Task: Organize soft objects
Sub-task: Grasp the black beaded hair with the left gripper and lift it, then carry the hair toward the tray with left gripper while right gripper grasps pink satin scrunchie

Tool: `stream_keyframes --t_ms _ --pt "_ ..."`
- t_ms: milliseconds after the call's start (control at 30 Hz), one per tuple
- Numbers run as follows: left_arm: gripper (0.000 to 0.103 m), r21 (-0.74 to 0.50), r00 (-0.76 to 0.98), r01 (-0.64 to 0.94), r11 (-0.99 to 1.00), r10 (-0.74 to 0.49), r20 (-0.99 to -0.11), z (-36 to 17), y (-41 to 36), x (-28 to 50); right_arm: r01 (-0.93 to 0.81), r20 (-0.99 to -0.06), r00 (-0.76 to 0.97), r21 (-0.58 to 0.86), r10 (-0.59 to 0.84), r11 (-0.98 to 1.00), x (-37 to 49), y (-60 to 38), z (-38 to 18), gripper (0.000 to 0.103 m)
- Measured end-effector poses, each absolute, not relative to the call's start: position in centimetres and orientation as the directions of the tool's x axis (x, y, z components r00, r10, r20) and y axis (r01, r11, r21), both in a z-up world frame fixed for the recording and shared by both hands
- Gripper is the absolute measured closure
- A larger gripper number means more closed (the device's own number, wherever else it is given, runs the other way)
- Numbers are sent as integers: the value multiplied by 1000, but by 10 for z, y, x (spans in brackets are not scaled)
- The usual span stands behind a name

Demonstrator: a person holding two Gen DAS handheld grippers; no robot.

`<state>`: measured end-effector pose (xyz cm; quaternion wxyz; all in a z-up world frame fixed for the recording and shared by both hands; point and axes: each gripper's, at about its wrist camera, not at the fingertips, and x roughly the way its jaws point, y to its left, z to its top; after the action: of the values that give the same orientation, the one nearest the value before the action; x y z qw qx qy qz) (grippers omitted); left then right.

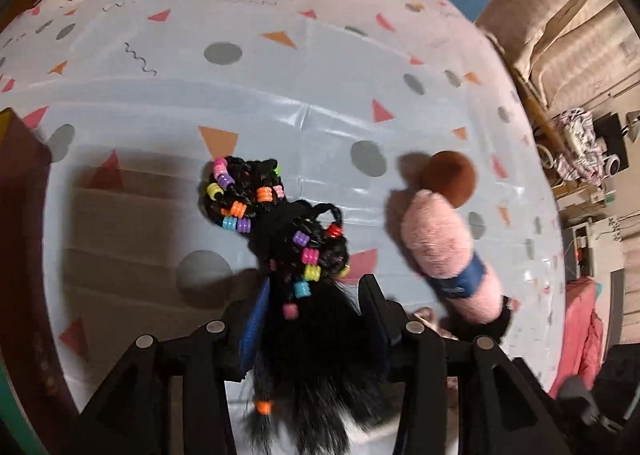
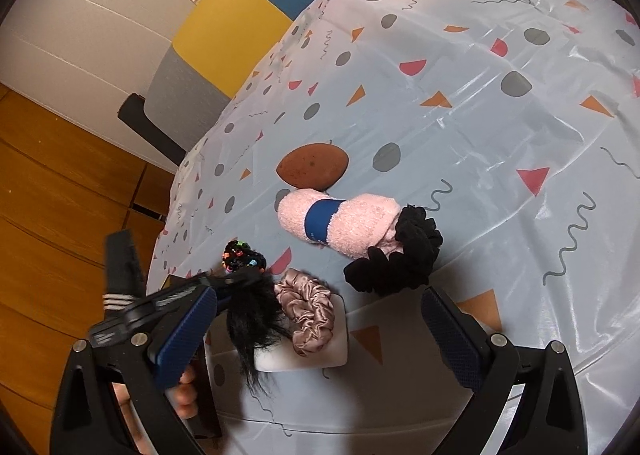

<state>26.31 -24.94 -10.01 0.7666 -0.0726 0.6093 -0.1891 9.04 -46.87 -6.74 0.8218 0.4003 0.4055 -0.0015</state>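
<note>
My left gripper [image 1: 316, 319] is shut on a black hairpiece with braids and coloured beads [image 1: 280, 223], held just above the patterned tablecloth [image 1: 280, 95]; it also shows in the right wrist view [image 2: 252, 295], hanging over a white tray [image 2: 340, 351]. A rolled pink towel with a blue band [image 2: 340, 223] lies mid-table, also in the left wrist view [image 1: 444, 247]. A brown oval pad [image 2: 312, 165] lies beyond it. A black scrunchie [image 2: 400, 259] touches the towel's end. A dusty-pink satin scrunchie [image 2: 308, 315] lies in the tray. My right gripper [image 2: 320, 335] is open and empty above the tray.
A chair with yellow, blue and grey panels [image 2: 240, 15] stands at the table's far edge. Wooden floor [image 2: 48, 215] lies left of the table. Curtains and clutter [image 1: 580, 95] sit to the right in the left wrist view.
</note>
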Motion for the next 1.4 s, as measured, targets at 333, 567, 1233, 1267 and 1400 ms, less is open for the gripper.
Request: stream_keyframes --t_ms 333,567,1233,1267,1400 --pt "88 -400 281 278 873 -473 -835 -72 -218 241 314 -679 665 633 312 708 93 -465 -67 0" --pt "88 -466 311 359 809 -574 -758 -28 -200 217 307 -712 630 593 308 744 96 -455 -72 0" --pt "88 -369 380 506 779 -586 -716 6 -163 129 20 -773 560 371 297 929 113 -374 -74 0" --pt "88 -367 377 513 776 -587 -716 5 -163 126 -9 -781 561 327 275 945 113 -367 -74 0" --pt "88 -356 373 535 766 -592 -714 4 -161 111 -52 -809 551 212 205 976 116 -350 -82 13"
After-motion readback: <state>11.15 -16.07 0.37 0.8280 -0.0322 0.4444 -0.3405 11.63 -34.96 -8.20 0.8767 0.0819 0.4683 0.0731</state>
